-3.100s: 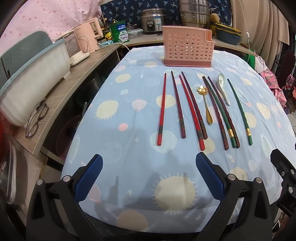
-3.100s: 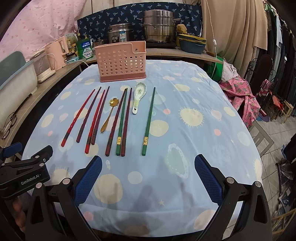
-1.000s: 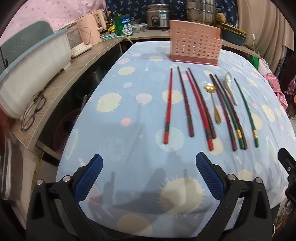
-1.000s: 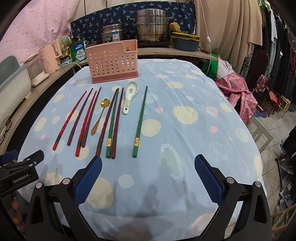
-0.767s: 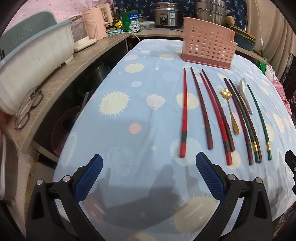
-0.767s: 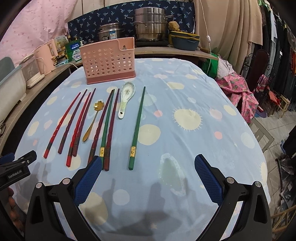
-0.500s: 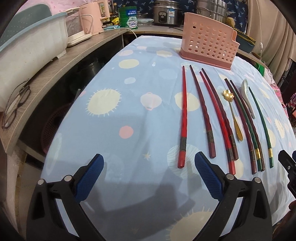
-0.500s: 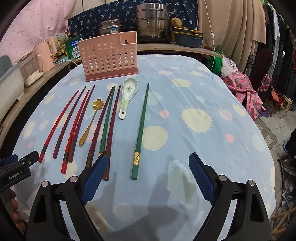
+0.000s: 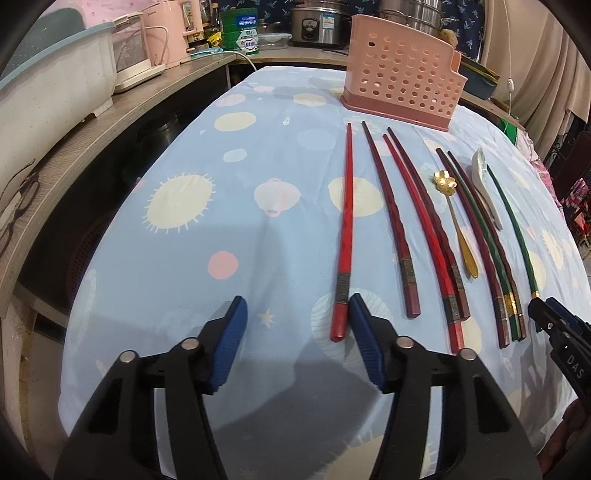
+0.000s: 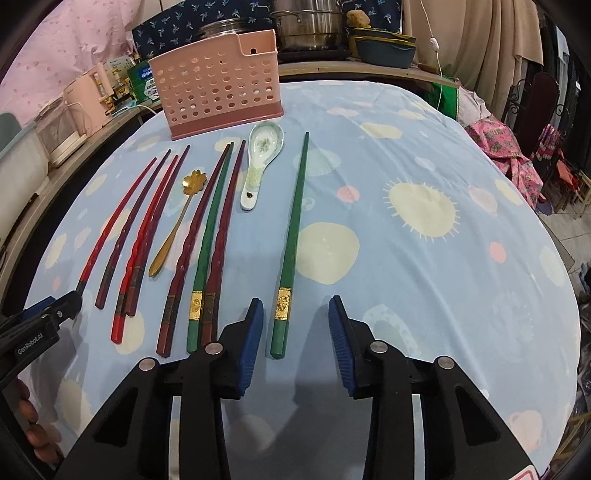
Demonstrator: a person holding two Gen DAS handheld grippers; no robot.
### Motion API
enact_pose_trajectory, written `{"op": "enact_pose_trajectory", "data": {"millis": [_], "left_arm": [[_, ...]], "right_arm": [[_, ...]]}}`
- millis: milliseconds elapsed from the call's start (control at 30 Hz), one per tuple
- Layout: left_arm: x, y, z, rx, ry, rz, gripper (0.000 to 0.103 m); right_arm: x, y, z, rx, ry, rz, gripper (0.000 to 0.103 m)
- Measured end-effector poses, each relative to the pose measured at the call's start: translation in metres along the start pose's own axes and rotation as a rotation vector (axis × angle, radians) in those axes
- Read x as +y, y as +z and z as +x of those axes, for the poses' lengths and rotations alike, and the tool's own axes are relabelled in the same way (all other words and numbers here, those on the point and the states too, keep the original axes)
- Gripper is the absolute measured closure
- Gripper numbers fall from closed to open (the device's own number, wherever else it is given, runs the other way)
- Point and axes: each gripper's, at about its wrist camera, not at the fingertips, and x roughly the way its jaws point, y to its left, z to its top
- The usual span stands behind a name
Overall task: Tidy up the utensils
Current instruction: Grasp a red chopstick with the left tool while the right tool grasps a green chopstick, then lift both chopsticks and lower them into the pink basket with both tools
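Observation:
Several chopsticks lie side by side on the blue tablecloth [image 9: 229, 206]. My left gripper [image 9: 295, 332] is open and low; the near end of the leftmost red chopstick [image 9: 345, 236] lies just inside its right finger [image 9: 364, 339]. My right gripper [image 10: 295, 332] is open, its jaws either side of the near end of the lone green chopstick [image 10: 291, 236]. A gold flower spoon [image 10: 177, 221] and a white ceramic spoon [image 10: 258, 162] lie among the chopsticks. The pink perforated utensil holder [image 9: 400, 94] stands upright at the far end, also in the right wrist view [image 10: 218, 85].
A wooden counter [image 9: 88, 136] along the left carries a white tub [image 9: 48, 96], pink appliances and glasses. Steel pots [image 10: 306, 29] and a blue dish [image 10: 384, 51] stand behind the holder. The table drops off to the right toward pink fabric [image 10: 506, 155].
Both grippers have moved forward and down toward the near ends of the chopsticks. Their jaws have narrowed from wide open to partly open.

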Motion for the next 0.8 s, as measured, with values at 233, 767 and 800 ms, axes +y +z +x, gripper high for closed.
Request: {"op": "enact_pose_trajectory", "data": {"millis": [233,767,800], "left_arm": [[-0.002,0.001,-0.002,-0.005,-0.057,0.01,0.092],[0.017,0.038,-0.076,-0.119,-0.117,-0.062,0.095],[0.018,0.045,-0.083,-0.137,-0.12,-0.062,0.095]], "right_arm": [[-0.005,-0.001,-0.001,0.0,0.022,0.002,0.096],[-0.031,0.041,-0.074,-0.148,0.073,0.053,0.096],[-0.033,0.048,-0.081,-0.173,0.071,0.05,0.096]]}}
